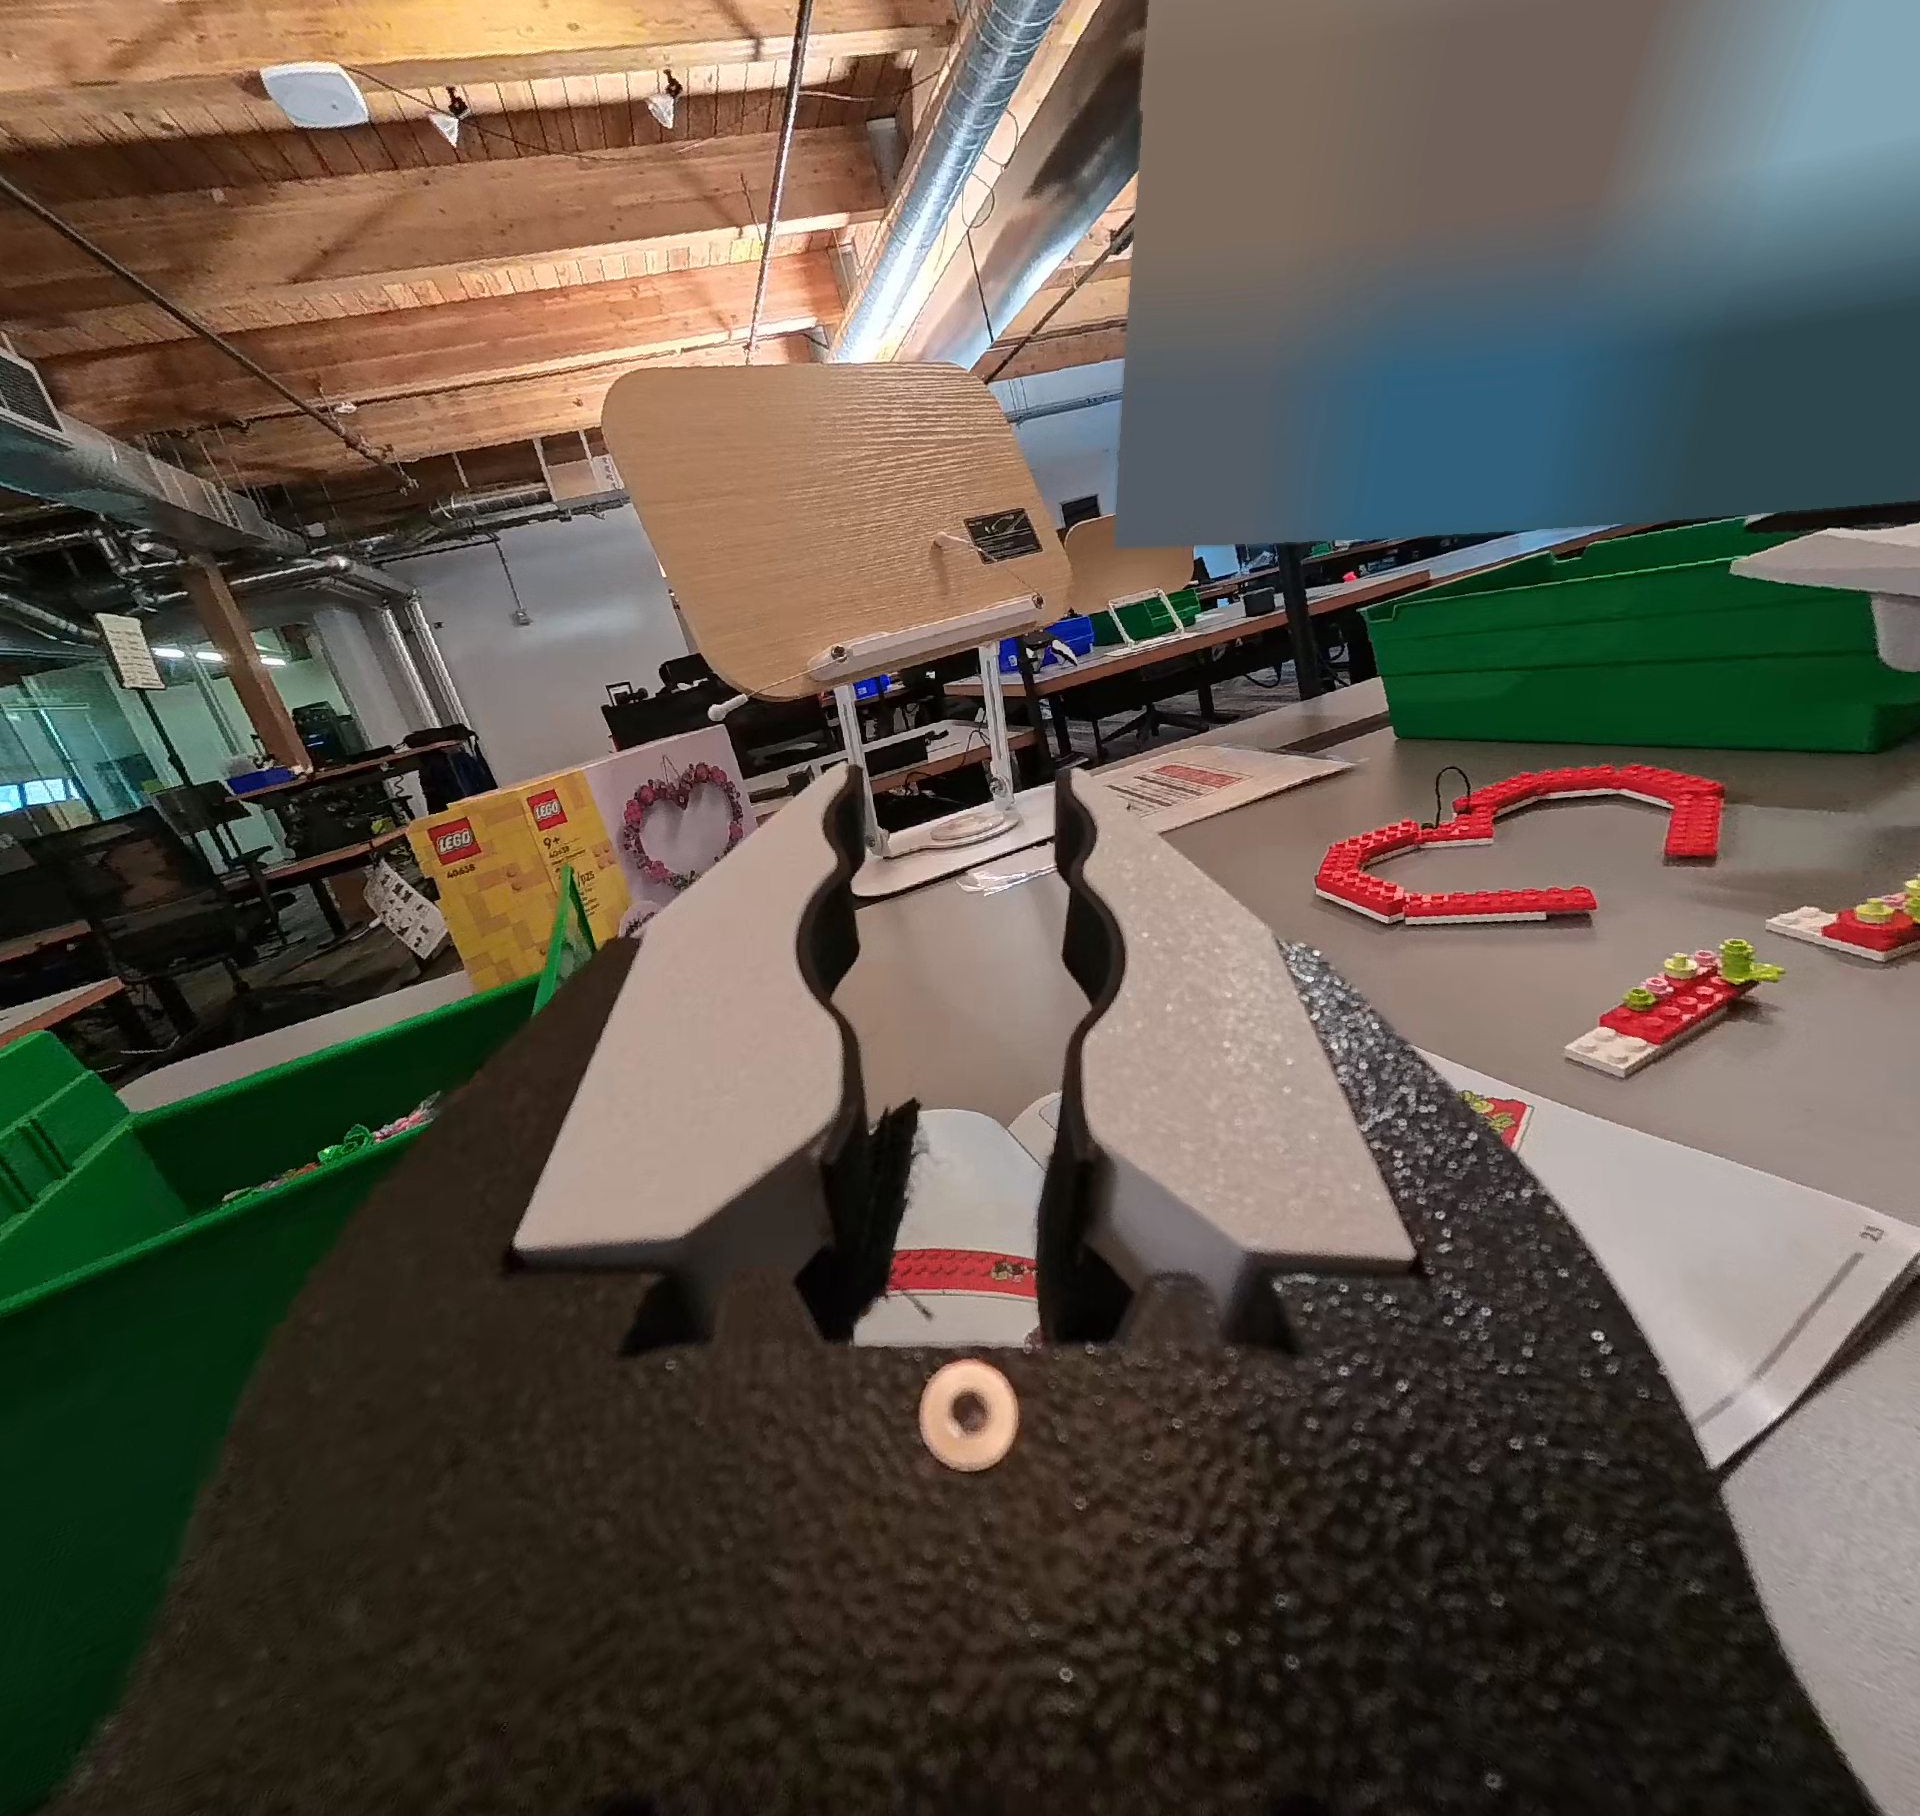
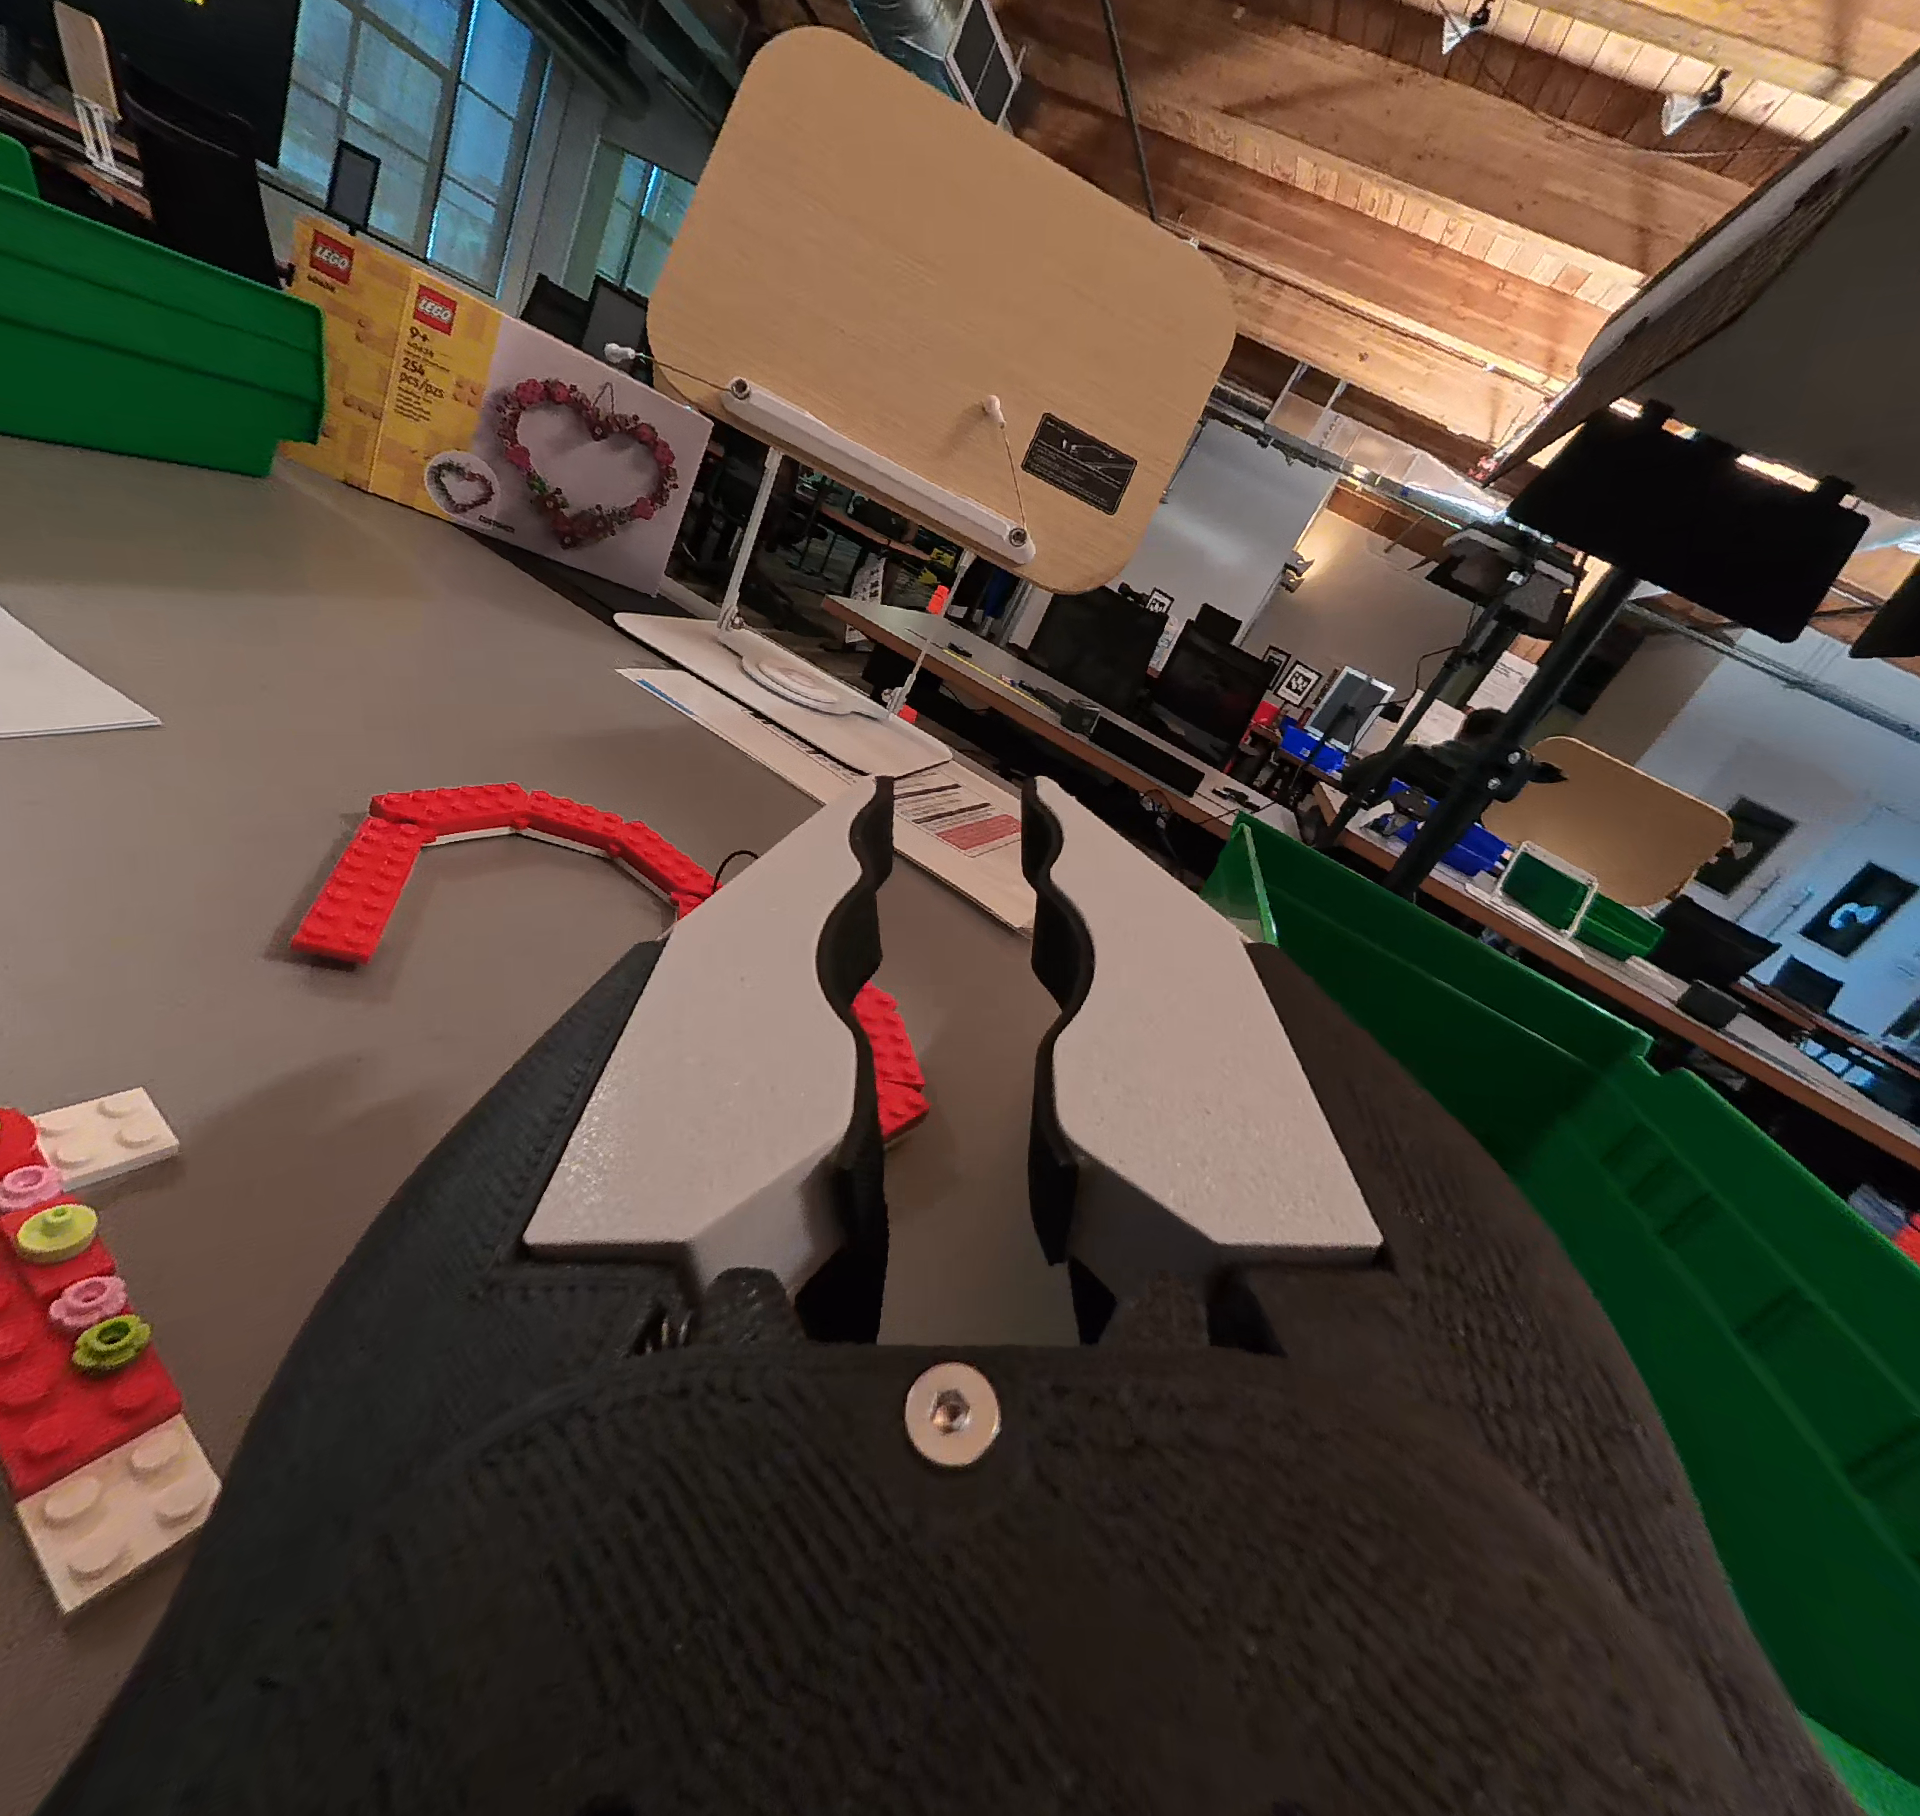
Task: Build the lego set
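Note:
A red brick heart frame (image 1: 1496, 847) lies flat on the grey table (image 1: 1766, 1070), right of my left gripper (image 1: 956, 800). It also shows in the right wrist view (image 2: 468, 831), partly hidden behind my right gripper (image 2: 956, 810). Two red and white plate strips with pink and lime round studs lie near it, one nearer (image 1: 1662, 1008) and one at the edge (image 1: 1860, 919); one strip shows at the lower left of the right wrist view (image 2: 83, 1351). Both grippers are open and empty, held above the table. An open instruction booklet (image 1: 1662, 1257) lies under the left gripper.
Green bins stand at the left (image 1: 104, 1299) and back right (image 1: 1642, 665) of the left wrist view, and beside my right gripper (image 2: 1662, 1195). A wooden book stand (image 2: 935, 312) and the yellow set box (image 2: 436, 384) stand at the table's far edge. A sheet of paper (image 2: 935, 810) lies by the stand. One gripper's finger ends stand about 40 cm off the other's.

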`<state>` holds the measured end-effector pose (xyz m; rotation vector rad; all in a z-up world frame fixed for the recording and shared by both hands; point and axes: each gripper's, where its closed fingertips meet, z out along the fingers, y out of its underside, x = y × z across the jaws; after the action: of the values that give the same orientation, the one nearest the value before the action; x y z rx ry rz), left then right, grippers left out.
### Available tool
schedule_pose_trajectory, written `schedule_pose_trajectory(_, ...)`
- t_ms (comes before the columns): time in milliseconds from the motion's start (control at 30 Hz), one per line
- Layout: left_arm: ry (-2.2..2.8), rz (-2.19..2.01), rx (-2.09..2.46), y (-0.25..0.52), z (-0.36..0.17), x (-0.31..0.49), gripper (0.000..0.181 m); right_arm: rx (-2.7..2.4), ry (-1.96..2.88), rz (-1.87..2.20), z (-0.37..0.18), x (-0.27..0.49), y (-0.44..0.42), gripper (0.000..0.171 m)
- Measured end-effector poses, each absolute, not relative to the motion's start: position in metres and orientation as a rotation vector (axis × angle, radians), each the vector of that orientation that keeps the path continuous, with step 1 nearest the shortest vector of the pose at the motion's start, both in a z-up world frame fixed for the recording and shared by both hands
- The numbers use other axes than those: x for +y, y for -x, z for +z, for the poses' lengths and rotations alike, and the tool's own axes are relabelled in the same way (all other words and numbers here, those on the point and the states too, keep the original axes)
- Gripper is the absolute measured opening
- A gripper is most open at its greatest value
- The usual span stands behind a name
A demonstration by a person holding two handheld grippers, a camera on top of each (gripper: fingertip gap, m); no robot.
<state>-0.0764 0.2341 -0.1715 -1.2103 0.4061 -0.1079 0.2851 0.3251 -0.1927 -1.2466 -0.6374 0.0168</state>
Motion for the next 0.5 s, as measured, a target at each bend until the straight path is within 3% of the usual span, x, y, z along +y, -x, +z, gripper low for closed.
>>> schedule_pose_trajectory(500,1.215,-0.141,0.404,0.0769,-0.1721,0.2348,0.034,-0.653,1.258,0.023,-0.1955,0.3258,-0.2831,0.02)
